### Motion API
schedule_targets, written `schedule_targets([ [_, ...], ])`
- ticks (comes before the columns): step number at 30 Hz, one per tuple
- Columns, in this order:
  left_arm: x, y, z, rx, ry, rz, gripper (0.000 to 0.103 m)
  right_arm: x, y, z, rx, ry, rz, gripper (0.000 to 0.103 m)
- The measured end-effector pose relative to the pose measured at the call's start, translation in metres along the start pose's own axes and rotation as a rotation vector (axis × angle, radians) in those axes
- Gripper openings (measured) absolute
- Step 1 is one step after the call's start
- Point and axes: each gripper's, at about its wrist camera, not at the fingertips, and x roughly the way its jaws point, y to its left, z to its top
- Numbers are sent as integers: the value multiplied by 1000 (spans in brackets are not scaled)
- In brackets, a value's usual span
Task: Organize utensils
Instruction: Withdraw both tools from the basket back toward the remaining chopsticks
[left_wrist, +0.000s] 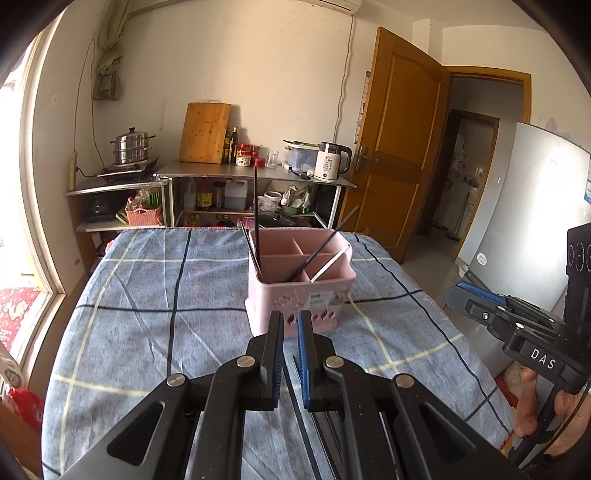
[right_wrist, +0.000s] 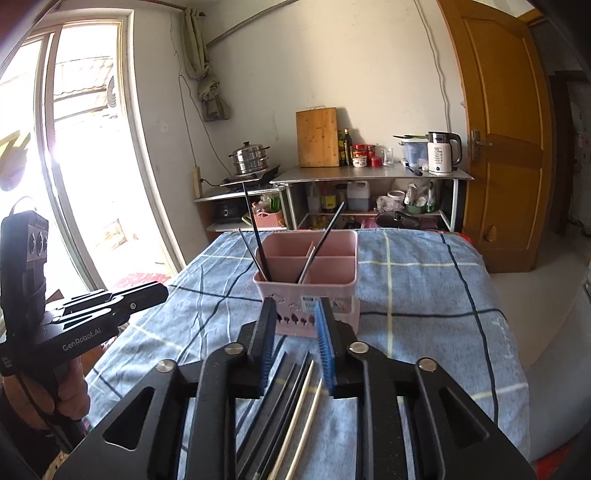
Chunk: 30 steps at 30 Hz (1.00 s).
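A pink utensil caddy with several compartments stands on the checked blue cloth. Black chopsticks lean in its left compartment, another black one and a white one in the middle. My left gripper hovers just before the caddy, jaws narrowly apart and empty, with black chopsticks on the cloth beneath. My right gripper is open and empty over a pile of black and white chopsticks.
The table carries the blue checked cloth. A metal shelf with a kettle, jars and a cutting board stands behind. The wooden door is at the right, the window at the left.
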Motion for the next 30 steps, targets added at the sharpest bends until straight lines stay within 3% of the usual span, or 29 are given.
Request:
schedule_targets([
  [11, -33, -21, -51, 38, -4, -5, 13, -29, -4, -48, 36, 34, -36, 26],
  [20, -44, -31, -86, 42, 44, -32, 15, -41, 0, -75, 53, 71, -37, 26],
  [30, -39, -31, -98, 25, 79, -39, 15, -40, -2, -87, 65, 99, -32, 26],
])
